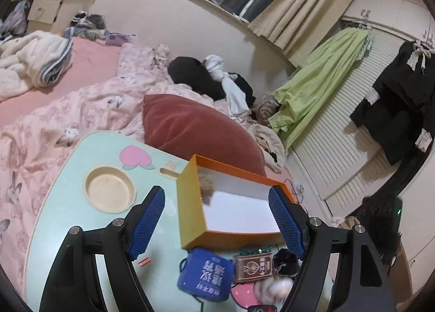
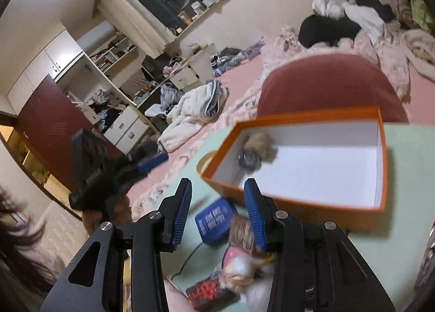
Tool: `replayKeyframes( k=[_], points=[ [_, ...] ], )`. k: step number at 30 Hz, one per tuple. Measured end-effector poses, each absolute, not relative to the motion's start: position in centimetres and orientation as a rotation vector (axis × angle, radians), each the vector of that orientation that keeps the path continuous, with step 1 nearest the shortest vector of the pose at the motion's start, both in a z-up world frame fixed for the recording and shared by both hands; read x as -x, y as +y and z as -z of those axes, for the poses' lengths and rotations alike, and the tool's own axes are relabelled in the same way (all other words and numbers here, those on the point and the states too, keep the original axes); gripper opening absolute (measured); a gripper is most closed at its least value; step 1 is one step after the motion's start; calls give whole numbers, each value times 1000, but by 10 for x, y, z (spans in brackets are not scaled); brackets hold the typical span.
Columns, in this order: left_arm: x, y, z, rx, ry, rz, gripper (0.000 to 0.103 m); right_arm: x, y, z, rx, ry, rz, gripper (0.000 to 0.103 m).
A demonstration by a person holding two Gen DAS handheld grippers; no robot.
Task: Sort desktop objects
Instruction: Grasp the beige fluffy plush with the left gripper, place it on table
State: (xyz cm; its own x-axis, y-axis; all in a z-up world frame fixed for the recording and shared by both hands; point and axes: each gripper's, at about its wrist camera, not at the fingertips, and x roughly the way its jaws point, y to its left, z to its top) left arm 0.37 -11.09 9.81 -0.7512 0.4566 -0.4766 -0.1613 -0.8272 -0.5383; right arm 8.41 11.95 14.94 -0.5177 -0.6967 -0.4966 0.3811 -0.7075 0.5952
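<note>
Orange box (image 1: pixel 190 219), white inside, open top, sits on pale green table (image 1: pixel 68 217) beside red cushion (image 1: pixel 195 127). Inside box: tan fluffy ball (image 2: pixel 259 142) and small grey round thing (image 2: pixel 248 161), both in one corner; rest of floor bare. Blue pouch (image 1: pixel 205 275) with white lettering just in front of box, brown card box (image 1: pixel 252 267) beside it, pink-white plush (image 2: pixel 242 265) nearby. Round beige dish (image 1: pixel 110 189) apart on table. Left gripper (image 1: pixel 217 223) released, jaws wide, holding nothing. Right gripper (image 2: pixel 217 211) released, empty.
</note>
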Motion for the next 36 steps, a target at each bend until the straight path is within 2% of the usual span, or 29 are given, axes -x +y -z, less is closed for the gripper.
replayKeyframes(
  k=[6, 8, 12, 14, 16, 17, 18, 19, 24, 28, 31, 34, 36],
  points=[
    [0, -90, -110, 866, -604, -2552, 77, -97, 136, -129, -1002, -578, 2317, 44],
    [6, -83, -114, 899, -564, -2545, 77, -105, 151, -124, -973, -616, 2376, 56],
    [25, -62, -120, 1027, -386, -2541, 76, -115, 178, -111, -997, -650, 2479, 58],
    [43, -46, -121, 1151, -245, -2517, 65, -117, 189, -101, -1033, -651, 2523, 58],
    [58, -35, -118, 1252, -164, -2467, 41, -118, 198, -94, -1049, -683, 2529, 58],
    [69, -29, -115, 1307, -134, -2431, 36, -118, 201, -91, -1052, -707, 2521, 58],
    [75, -26, -114, 1335, -123, -2420, 26, -118, 204, -90, -1054, -725, 2514, 58],
    [83, -20, -111, 1376, -92, -2424, 24, -117, 204, -89, -1058, -733, 2513, 58],
    [101, 11, -92, 1488, 137, -2392, 25, -118, 209, -89, -1046, -741, 2509, 58],
    [117, 29, -75, 1551, 333, -2485, 52, -118, 208, -88, -1045, -754, 2500, 58],
    [126, 41, -61, 1589, 479, -2463, 54, -118, 208, -87, -1047, -771, 2493, 58],
    [136, 46, -44, 1678, 535, -2416, 54, -117, 209, -85, -1047, -782, 2488, 58],
    [140, 51, -34, 1685, 571, -2394, 48, -116, 210, -85, -1052, -784, 2483, 58]
  ],
)
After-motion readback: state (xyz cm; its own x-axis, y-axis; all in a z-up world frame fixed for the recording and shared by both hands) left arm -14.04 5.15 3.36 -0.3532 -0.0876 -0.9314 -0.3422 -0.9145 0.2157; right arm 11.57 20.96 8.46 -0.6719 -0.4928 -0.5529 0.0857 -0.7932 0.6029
